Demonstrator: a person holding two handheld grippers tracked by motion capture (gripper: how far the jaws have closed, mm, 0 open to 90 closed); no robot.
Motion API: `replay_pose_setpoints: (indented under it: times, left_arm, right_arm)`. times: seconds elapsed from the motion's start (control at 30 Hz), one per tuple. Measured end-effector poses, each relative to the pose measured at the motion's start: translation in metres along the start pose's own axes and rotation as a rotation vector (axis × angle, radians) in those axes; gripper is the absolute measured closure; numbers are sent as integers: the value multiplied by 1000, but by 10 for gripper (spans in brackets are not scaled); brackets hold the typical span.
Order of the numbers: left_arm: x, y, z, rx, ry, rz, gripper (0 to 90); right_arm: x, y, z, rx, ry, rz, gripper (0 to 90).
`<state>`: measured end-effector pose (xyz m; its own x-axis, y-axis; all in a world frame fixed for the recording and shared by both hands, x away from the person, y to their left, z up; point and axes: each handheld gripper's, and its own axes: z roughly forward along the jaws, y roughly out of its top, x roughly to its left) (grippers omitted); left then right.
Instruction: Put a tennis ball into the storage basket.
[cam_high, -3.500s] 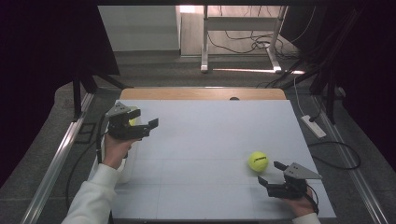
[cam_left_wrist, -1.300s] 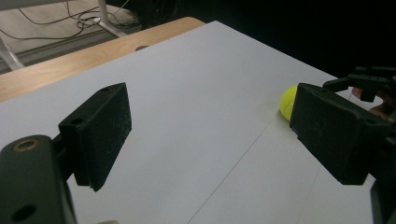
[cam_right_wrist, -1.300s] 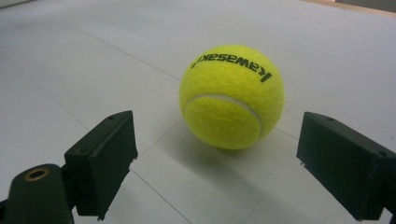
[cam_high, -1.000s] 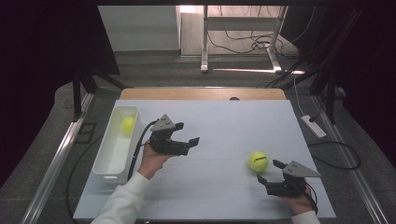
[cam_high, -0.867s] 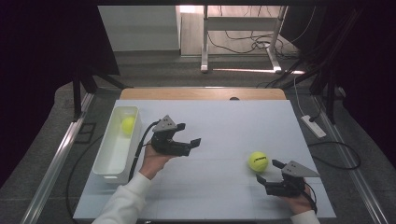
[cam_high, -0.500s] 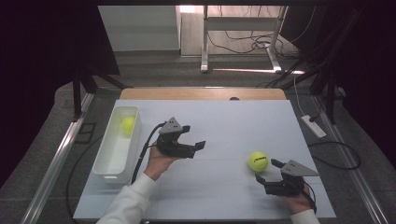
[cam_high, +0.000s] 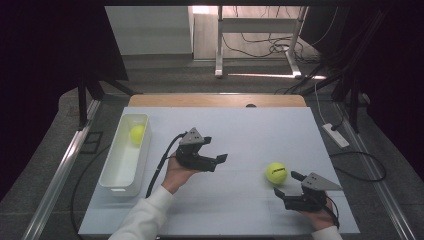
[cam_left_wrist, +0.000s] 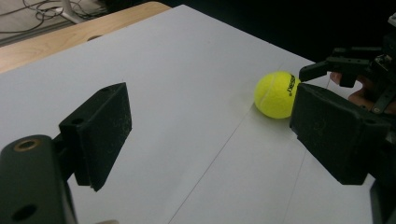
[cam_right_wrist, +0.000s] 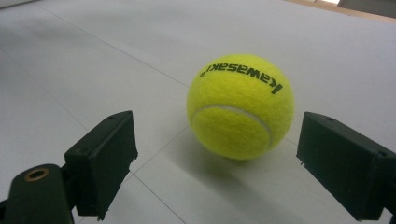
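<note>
at the near right of the table (cam_high: 240, 130) we hold the right gripper (cam_high: 285, 185), jaws wide and empty, just behind a ball (cam_high: 276, 173); our left gripper (cam_high: 220, 161), mid-table, gapes empty too.

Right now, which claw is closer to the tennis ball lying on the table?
Right. The right claw sits just beside the tennis ball, open; the left claw hovers farther off, mid-table.

The table (cam_high: 240, 125) is being looked down on from above its near edge, facing forward, from far off. The left gripper view is being aimed low across the tabletop toward the tennis ball (cam_left_wrist: 276, 94), from mid-distance. The right gripper view is being held close to the same ball, which is being shared by all three views.
</note>
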<state>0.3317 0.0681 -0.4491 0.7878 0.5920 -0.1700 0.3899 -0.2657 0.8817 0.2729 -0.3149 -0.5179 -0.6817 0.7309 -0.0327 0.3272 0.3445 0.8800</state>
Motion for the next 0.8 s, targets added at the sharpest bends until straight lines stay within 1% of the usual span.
replay_pose_setpoints:
  times: [0.1, 0.27, 0.4, 0.67, 0.8]
  left_arm:
    - [-1, 1, 4, -1, -5, 1, 135]
    - [-3, 1, 13, 13, -17, 7, 135]
    - [-6, 0, 20, 30, -19, 19, 134]
    - [-9, -1, 26, 35, -27, 13, 135]
    - [-12, 0, 30, 32, -39, 8, 134]
  right_arm:
    - [0, 0, -1, 4, -5, 0, 117]
    - [0, 0, -1, 1, -5, 0, 117]
    - [1, 0, 0, 3, -2, -5, 117]
    - [1, 1, 1, 4, 4, -11, 117]
    - [1, 0, 1, 7, 5, -9, 117]
